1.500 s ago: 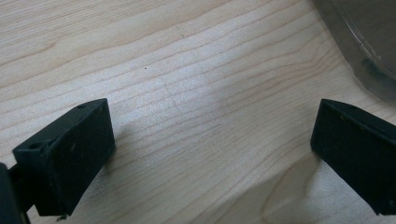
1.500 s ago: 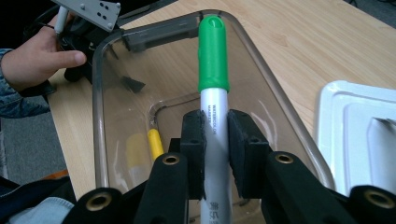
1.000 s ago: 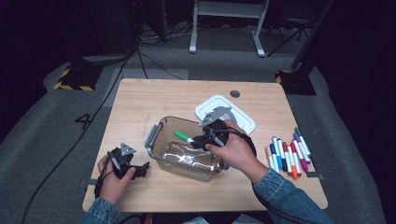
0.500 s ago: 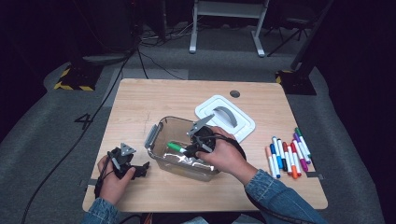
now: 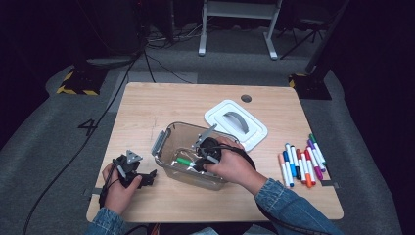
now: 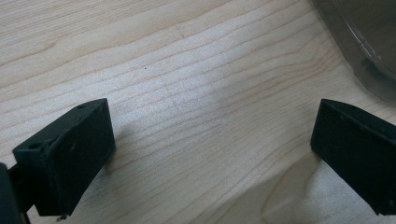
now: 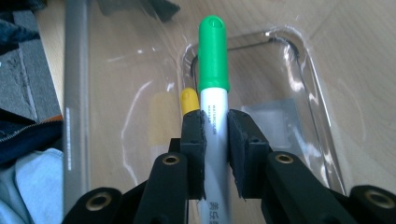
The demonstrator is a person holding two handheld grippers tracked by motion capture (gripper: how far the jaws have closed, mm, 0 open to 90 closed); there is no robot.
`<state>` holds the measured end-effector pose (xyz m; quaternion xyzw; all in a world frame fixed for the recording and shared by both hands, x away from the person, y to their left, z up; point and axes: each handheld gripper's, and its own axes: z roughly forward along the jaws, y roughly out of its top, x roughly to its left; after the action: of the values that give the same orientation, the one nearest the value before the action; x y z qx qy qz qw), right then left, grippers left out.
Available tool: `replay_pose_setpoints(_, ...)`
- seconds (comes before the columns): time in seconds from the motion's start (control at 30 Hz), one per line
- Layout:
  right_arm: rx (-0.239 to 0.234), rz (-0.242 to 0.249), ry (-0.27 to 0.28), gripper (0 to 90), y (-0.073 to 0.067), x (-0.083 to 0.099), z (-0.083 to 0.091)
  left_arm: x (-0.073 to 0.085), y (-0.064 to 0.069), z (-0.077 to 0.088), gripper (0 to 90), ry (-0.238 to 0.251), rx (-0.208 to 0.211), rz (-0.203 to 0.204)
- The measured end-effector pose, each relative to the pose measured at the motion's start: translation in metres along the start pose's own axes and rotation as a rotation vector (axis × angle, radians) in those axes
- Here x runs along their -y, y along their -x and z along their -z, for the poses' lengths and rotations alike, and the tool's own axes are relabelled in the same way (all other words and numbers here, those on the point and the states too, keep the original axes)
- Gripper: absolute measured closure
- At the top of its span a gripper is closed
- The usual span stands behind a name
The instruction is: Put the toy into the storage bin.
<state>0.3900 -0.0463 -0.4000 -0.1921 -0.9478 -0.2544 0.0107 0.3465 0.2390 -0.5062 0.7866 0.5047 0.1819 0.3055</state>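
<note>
Setting: wooden table point(image 5: 147, 107), dark room.
Right hand-held gripper point(image 7: 215, 135): clamped on green marker point(image 7: 213, 51), inside clear bin point(image 5: 166, 137).
Marker axis: cap toward 9 o'clock, high view.
Left hand-held gripper point(image 6: 212, 154): wide, empty.

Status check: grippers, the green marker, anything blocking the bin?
Right gripper shut on green marker, inside clear bin. Left gripper open over bare table. Yellow marker lies underneath; nothing blocking.
</note>
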Motion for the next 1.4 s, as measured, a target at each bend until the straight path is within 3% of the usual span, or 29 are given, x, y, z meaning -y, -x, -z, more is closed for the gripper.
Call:
replay_pose_setpoints(0.43, -0.030, 0.005, -0.111, 76.5, 0.003, 0.003, -0.009, 0.000, 0.000, 0.000, 0.1, 0.000, 0.000, 0.000)
replay_pose_setpoints(0.53, -0.044, 0.004, -0.132, 69.6, 0.004, 0.004, -0.010, 0.000, 0.000, 0.000, 0.0, 0.000, 0.000, -0.001)
replay_pose_setpoints(0.73, -0.005, -0.002, -0.037, 65.7, 0.009, 0.005, 0.001, 0.000, 0.000, 0.000, 0.0, 0.000, 0.000, 0.000)
replay_pose_setpoints(1.03, 0.109, -0.044, 0.245, 62.1, 0.016, 0.013, 0.059, 0.000, 0.000, 0.000, 0.1, 0.000, 0.000, 0.000)
replay_pose_setpoints(1.17, 0.142, -0.063, 0.279, 62.0, 0.023, 0.024, 0.078, 0.000, 0.000, 0.000, 0.1, 0.000, 0.000, 0.000)
replay_pose_setpoints(1.4, 0.184, -0.146, 0.327, 60.5, 0.041, 0.055, 0.103, 0.000, 0.000, 0.000, 0.0, 0.000, 0.000, -0.001)
